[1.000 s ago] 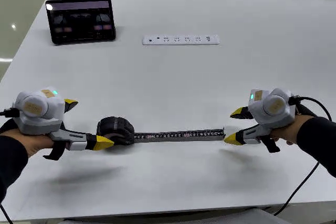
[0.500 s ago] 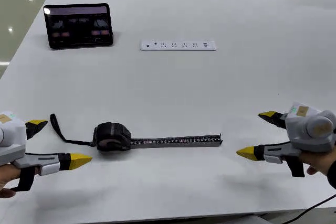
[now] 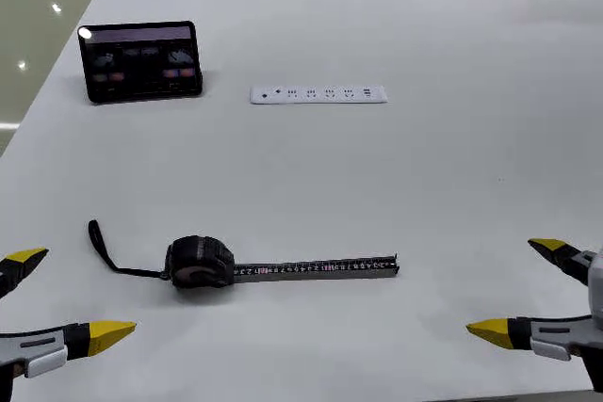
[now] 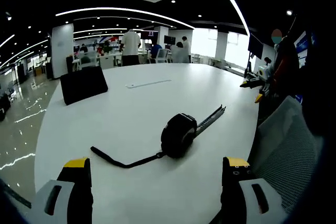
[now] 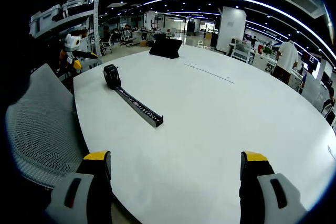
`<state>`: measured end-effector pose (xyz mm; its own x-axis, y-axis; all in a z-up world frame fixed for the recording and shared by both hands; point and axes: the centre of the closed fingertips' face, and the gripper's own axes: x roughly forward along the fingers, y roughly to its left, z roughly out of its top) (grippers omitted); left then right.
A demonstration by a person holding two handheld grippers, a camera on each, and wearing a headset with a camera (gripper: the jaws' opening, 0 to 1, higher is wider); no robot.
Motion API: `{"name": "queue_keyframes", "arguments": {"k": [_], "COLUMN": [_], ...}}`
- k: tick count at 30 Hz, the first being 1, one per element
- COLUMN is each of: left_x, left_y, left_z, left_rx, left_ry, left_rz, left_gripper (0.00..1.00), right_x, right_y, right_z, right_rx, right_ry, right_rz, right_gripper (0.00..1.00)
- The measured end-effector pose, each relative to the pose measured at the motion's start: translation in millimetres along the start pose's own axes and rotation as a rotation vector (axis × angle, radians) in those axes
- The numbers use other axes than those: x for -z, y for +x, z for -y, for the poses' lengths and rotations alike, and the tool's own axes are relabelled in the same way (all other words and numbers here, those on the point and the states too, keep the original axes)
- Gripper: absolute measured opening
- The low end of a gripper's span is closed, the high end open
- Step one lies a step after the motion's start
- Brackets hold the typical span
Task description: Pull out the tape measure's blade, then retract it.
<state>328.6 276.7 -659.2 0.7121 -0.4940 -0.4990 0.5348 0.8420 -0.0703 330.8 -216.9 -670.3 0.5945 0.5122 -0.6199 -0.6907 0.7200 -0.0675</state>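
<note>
Black round-cased tape measure [image 3: 200,263] lying on the broad white table [image 3: 396,167], near the front edge, between the two grippers and touching neither. Dark graduated blade [image 3: 316,268] drawn out of the case and flat on the tabletop, hooked end pointing toward the right gripper [image 3: 518,287]. Thin black wrist strap [image 3: 108,249] trailing from the other side of the case in a loose curve toward the left gripper [image 3: 71,294]. Left gripper low at the near left corner, yellow-tipped jaws spread wide and holding nothing; in the left gripper view, tape measure [image 4: 178,135] and wrist strap [image 4: 123,160] straight ahead of the parted jaws, blade [image 4: 210,118] running away beyond. Right gripper at the near right, well apart from the blade's end, yellow-tipped jaws likewise spread and empty; in the right gripper view, blade [image 5: 139,107] slanting away to the tape measure [image 5: 111,75] at the far left. Farther back on the table, a black tablet [image 3: 141,60] propped upright with its screen lit, and, apart from it, a long white power strip [image 3: 318,94] lying flat. Grey mesh chair back [image 5: 42,129] just off the table's near edge.
</note>
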Motion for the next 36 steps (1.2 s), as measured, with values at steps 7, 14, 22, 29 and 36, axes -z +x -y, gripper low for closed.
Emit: {"name": "queue_keyframes", "arguments": {"k": [7,14,22,29,36], "left_x": [1.6,-4.1,3.4,6.3,1.1], "left_y": [1.0,4.4,3.6,-0.2,2.0], "left_z": [-8.1,-7.6,-7.1,-4.3,-6.8], "left_rx": [-0.028,-0.037,-0.045,-0.034,-0.034], "left_ry": [-0.035,-0.042,-0.051,-0.048,-0.038], "left_rz": [0.017,0.037,0.034,0.026,0.024], "left_gripper": [1.00,1.00,1.00,1.00,1.00], "right_x": [7.2,6.4,9.9,14.6,21.6], "right_y": [-3.4,-1.9,-4.5,-9.4,-15.7], "right_z": [1.5,1.8,5.4,3.4,2.9], "right_rx": [0.012,0.015,0.025,0.029,0.038], "right_ry": [0.033,0.009,0.010,0.011,0.029], "right_rz": [-0.007,-0.011,-0.009,-0.005,-0.007], "right_gripper": [1.00,1.00,1.00,1.00,1.00]}}
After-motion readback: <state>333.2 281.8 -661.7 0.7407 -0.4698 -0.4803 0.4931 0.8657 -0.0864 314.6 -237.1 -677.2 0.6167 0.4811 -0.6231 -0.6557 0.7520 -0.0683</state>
